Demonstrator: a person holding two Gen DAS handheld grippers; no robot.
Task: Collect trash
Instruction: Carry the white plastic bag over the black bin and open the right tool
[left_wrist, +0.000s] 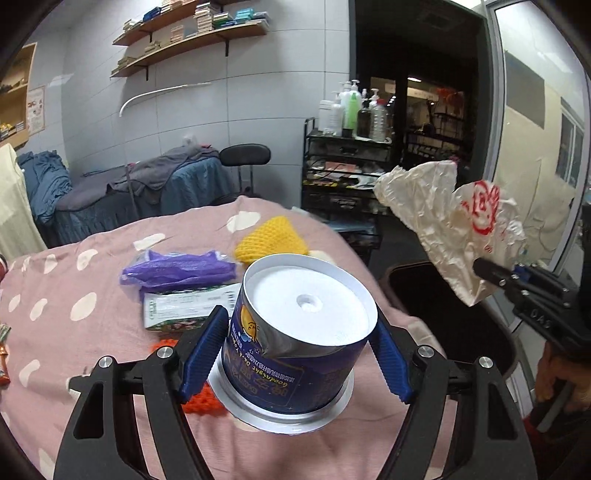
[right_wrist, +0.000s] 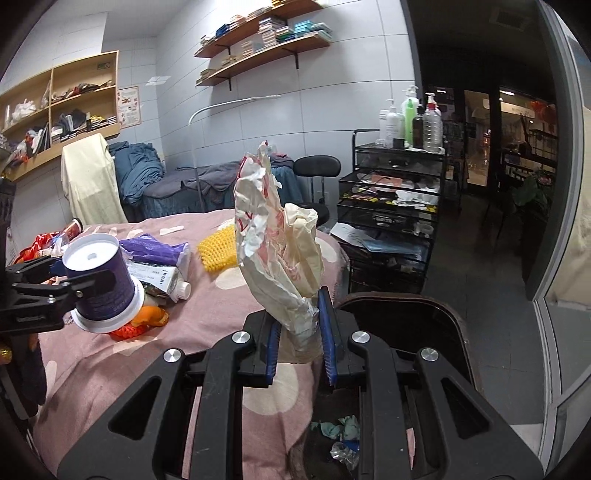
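Right now the left gripper (left_wrist: 299, 354) clamps a squat cylindrical tub (left_wrist: 295, 332), its ribbed blue pads (left_wrist: 203, 350) pressed against the glossy dark-blue printed wrapper, which is torn and peeling near the top. The tub hangs upside down above the bed (left_wrist: 74, 350): its white recessed base faces up and its flared white rim points down. The right gripper (right_wrist: 297, 343) is closed on a crumpled plastic bag (right_wrist: 273, 236), thin, creased and cream-white with red print, which stands up stiffly from between the pads. That bag is held beside the bed, near the rounded dark rim of a trash bin (right_wrist: 443, 317) with scrunched scraps at its bottom. On the pink bedcover with pale blotchy spots lie a yellow foam mesh sleeve (left_wrist: 269, 236), a wrinkled purple plastic wrapper (left_wrist: 177, 269), a flat printed carton (left_wrist: 184, 306) and an orange foam net (right_wrist: 136, 325), partly hidden under the tub.
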